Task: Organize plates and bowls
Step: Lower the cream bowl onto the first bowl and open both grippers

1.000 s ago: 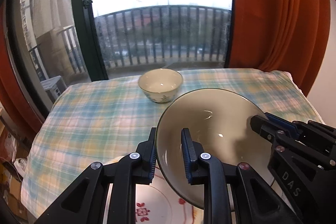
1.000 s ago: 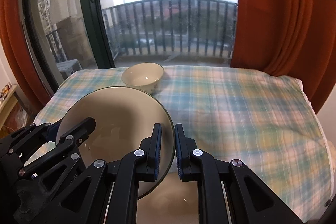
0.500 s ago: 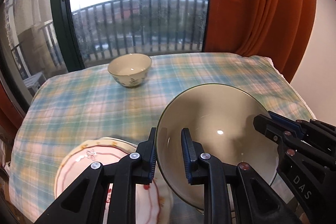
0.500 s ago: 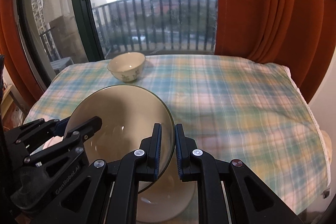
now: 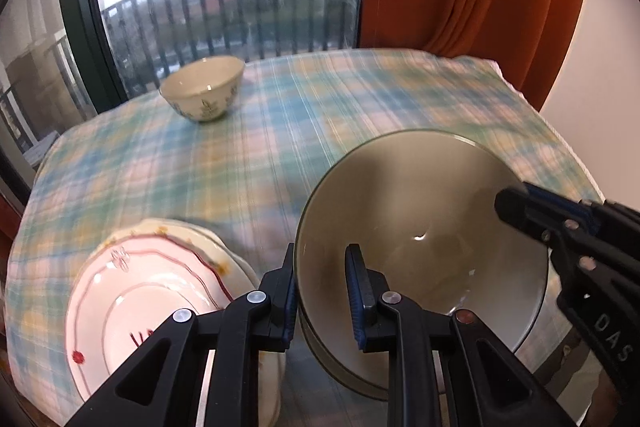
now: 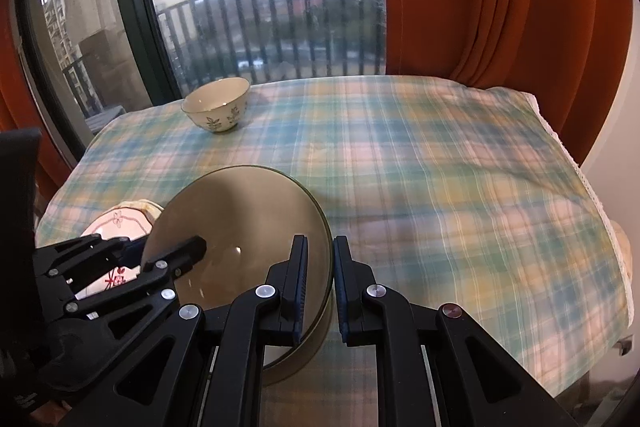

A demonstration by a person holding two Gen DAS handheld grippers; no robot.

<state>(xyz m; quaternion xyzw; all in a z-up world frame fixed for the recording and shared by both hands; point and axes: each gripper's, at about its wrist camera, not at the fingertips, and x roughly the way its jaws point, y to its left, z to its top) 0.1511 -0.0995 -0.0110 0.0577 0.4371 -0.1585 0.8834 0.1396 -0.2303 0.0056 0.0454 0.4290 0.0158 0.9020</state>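
A large olive-beige bowl [image 5: 420,211] with a dark rim hangs tilted, low over the near part of the table. My left gripper [image 5: 322,267] is shut on its left rim, and my right gripper [image 6: 320,251] is shut on its right rim. Each wrist view shows the other hand's tool: the right gripper [image 5: 516,203] and the left gripper [image 6: 140,247]. A stack of pink-patterned plates [image 5: 140,291] lies just left of the bowl [image 6: 240,211]. A small cream bowl [image 5: 204,91] with leaf prints stands at the far left of the table. I cannot tell whether the large bowl touches the cloth.
A plaid cloth [image 6: 440,187] covers the table, with open cloth to the right of the bowl and behind it. Orange curtains [image 6: 480,7] hang at the far right, and a window with a balcony railing [image 6: 280,27] is behind the table. The table's right edge [image 6: 580,167] drops off.
Both grippers carried the large bowl down and to the right, off from above the plates. The plate stack now shows fully to its left. The grips held.
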